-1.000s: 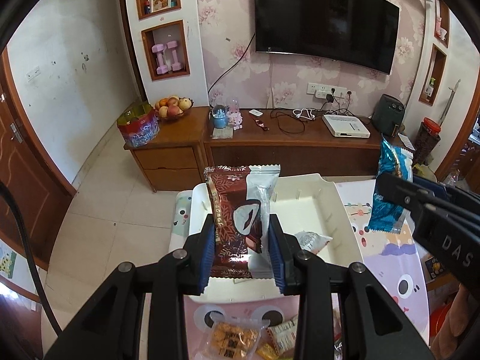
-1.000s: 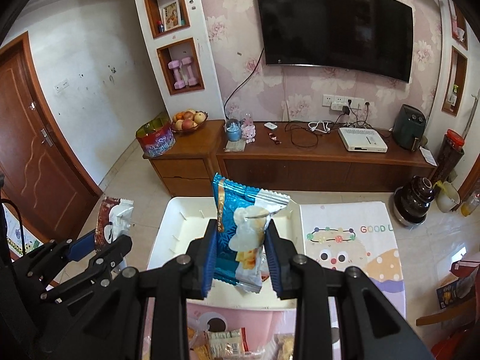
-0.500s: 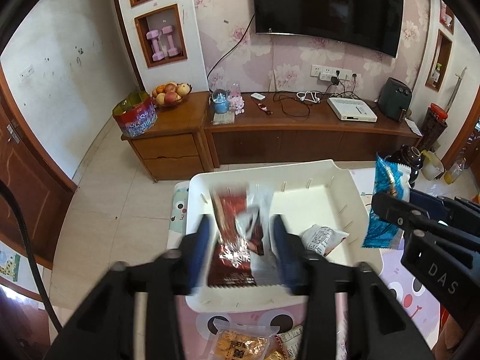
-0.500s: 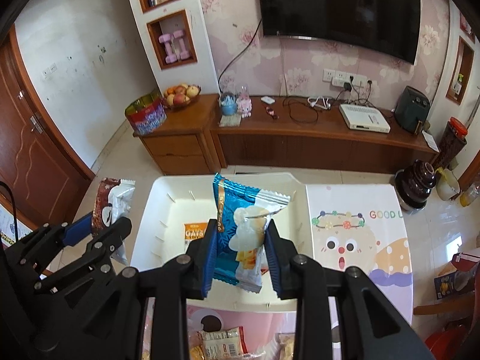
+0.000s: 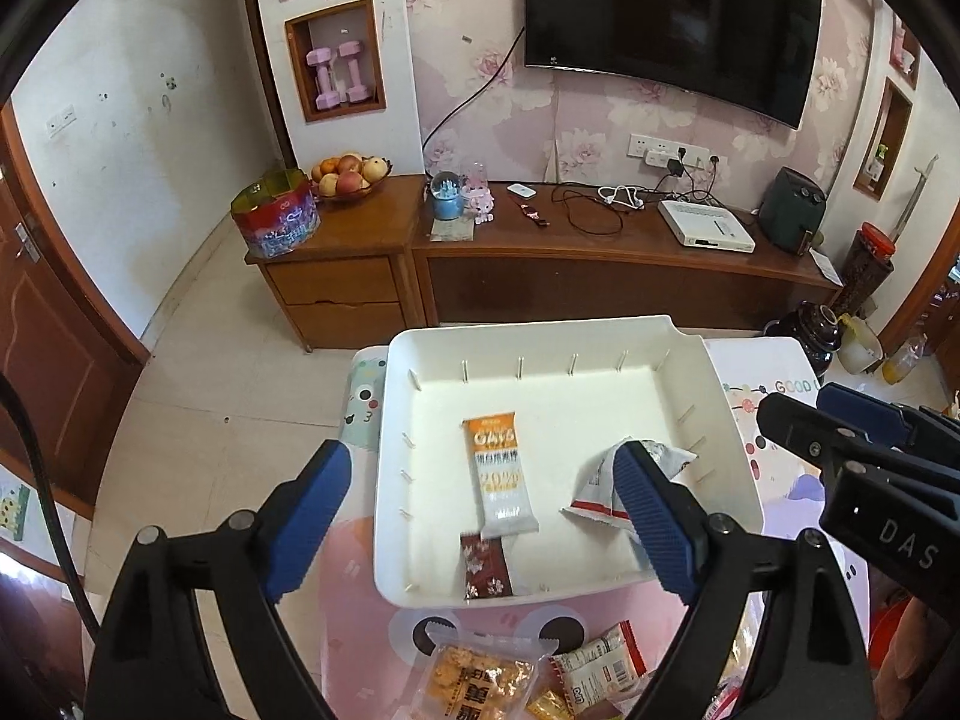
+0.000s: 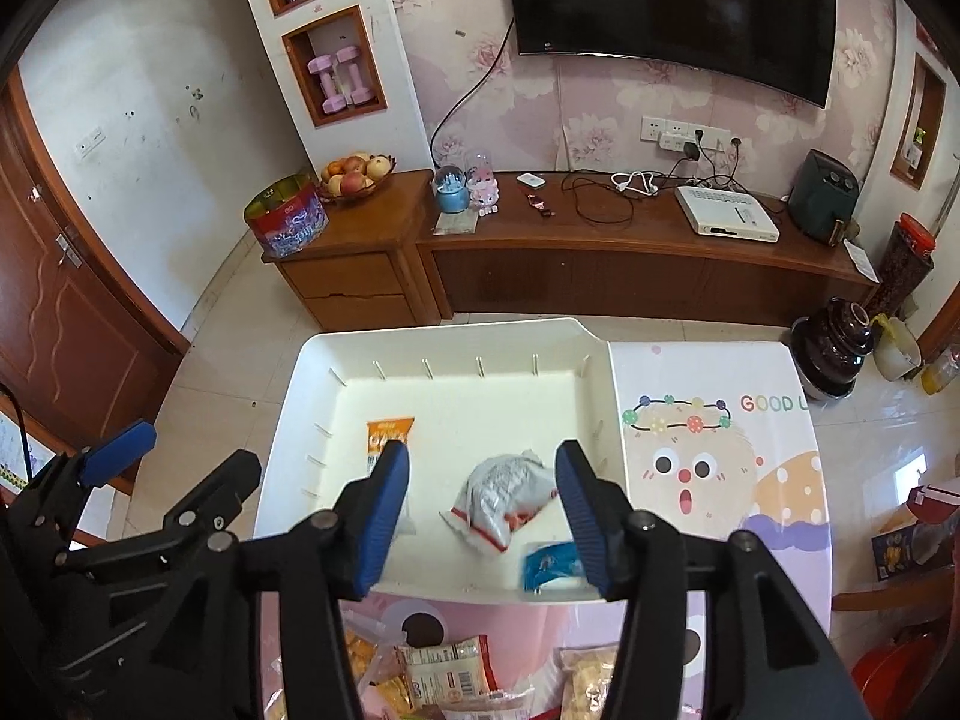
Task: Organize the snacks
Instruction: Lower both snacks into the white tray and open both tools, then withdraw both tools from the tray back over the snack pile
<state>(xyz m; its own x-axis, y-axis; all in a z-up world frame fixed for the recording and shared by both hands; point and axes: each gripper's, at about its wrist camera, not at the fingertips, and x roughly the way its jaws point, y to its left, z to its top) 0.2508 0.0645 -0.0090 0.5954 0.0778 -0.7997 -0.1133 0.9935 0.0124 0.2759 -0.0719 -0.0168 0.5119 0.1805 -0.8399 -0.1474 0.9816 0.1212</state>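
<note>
White tray (image 5: pixel 738 450): smooth, slightly glossy plastic with moulded ribs. Orange packet (image 5: pixel 497 474) and brown packet (image 5: pixel 486 564): shiny foil-like film; crumpled silver packet (image 6: pixel 504 492): creased, reflective wrap; blue packet (image 6: pixel 549 564): glossy film. Left gripper (image 5: pixel 480 531) and right gripper (image 6: pixel 483 516): matt black plastic bodies, ridged blue rubbery pads (image 5: pixel 312 516), metal screws. Table cover (image 6: pixel 720 450): smooth printed sheet. Cabinet (image 5: pixel 600 276): polished wood. Floor (image 5: pixel 204 408): glossy tile

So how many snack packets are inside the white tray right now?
4: an orange bar left of centre, a grey-white pouch mid-right, a brown packet at the near wall, a blue packet at the near right corner.
</note>
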